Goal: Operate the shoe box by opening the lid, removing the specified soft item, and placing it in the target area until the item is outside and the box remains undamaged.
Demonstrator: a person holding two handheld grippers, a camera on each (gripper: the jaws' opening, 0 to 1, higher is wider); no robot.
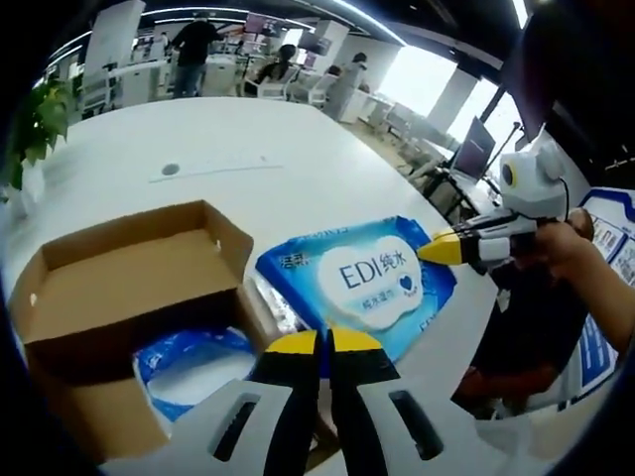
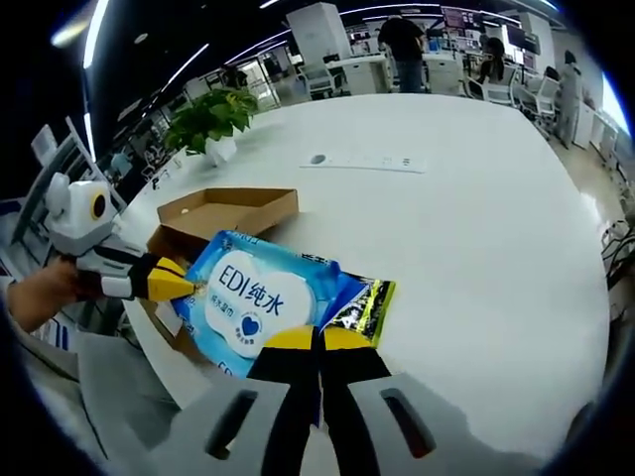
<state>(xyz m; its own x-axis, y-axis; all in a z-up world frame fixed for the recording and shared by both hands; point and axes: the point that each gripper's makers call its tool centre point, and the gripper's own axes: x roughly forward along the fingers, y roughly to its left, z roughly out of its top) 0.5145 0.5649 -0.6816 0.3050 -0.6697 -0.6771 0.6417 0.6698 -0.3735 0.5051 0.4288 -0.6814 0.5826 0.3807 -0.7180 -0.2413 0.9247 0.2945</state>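
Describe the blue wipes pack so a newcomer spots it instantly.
On the big white table, find the open cardboard shoe box. The blue wipes pack lies just beside it, marked by a white cloud-shaped label reading EDI, unlike the plain brown box.

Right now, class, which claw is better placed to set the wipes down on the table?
Probably right: the right claw grips the wipes facing open table; the left claw sits by the box.

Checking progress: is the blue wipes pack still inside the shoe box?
No, the blue wipes pack lies on the white table beside the open shoe box.
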